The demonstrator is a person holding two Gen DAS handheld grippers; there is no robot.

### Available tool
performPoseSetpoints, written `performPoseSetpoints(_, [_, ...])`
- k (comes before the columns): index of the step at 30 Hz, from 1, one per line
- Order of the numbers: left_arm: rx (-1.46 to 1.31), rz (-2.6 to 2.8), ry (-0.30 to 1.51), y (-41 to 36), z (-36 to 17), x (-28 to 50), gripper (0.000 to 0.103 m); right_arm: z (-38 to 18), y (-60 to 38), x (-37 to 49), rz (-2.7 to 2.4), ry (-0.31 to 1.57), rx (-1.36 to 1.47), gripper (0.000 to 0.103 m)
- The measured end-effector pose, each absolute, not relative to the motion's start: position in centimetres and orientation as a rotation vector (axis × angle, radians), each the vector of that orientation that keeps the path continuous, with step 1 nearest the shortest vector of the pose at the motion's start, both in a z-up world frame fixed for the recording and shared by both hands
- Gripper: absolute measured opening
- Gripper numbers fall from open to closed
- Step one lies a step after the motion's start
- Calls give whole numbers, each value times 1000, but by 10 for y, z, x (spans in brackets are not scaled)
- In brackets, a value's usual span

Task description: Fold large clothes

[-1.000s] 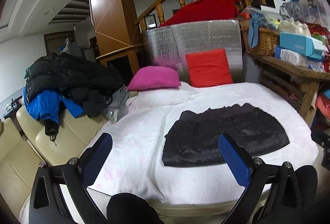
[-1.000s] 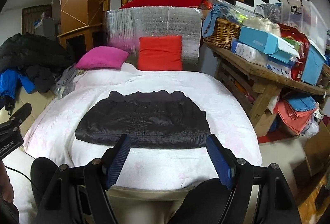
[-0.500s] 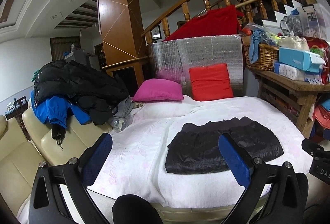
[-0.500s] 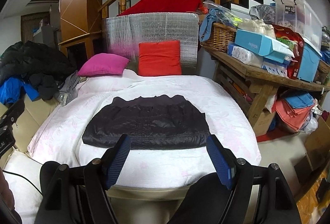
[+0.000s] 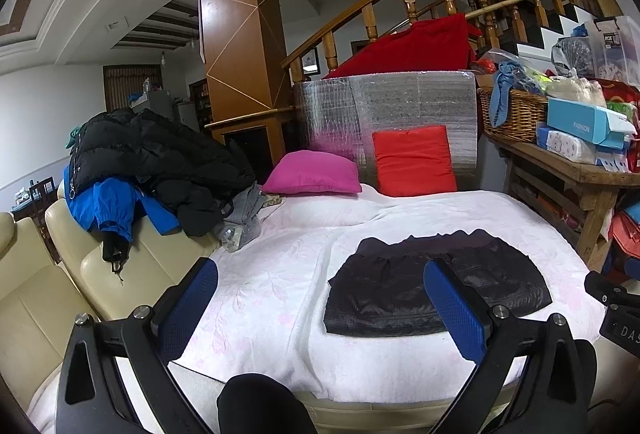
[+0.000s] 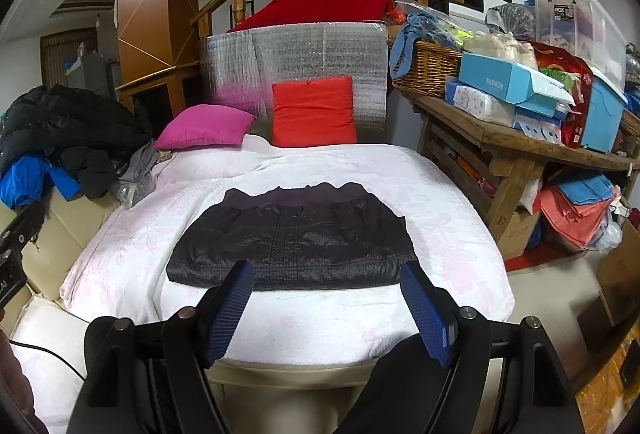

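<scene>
A folded black quilted garment lies flat on the white bedspread, near its front edge. My left gripper hangs in front of the bed, open and empty, with the garment beyond its right finger. My right gripper is also open and empty, held back from the garment's near hem. A pile of black and blue jackets rests on the cream sofa at the left.
A pink cushion and a red cushion sit at the bed's far end against a silver foil panel. A cluttered wooden table stands right of the bed. Folded cloths lie under it.
The left gripper has drawn back and risen a little, so the bed and garment look smaller and farther in its view. The right gripper backed off only slightly. Both stayed open.
</scene>
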State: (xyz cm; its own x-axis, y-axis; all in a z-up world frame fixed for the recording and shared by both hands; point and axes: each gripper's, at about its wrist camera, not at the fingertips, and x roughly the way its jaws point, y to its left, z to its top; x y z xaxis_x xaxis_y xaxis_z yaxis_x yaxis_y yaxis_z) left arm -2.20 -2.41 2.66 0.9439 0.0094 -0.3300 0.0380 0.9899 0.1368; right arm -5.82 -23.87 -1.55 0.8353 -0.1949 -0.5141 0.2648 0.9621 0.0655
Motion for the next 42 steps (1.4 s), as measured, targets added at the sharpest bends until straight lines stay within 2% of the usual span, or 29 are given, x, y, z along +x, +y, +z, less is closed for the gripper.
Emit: performPoseSetpoints(42, [125,-1,348,-16,21,-18,102,-15,-233,-55,-232,527,160,79])
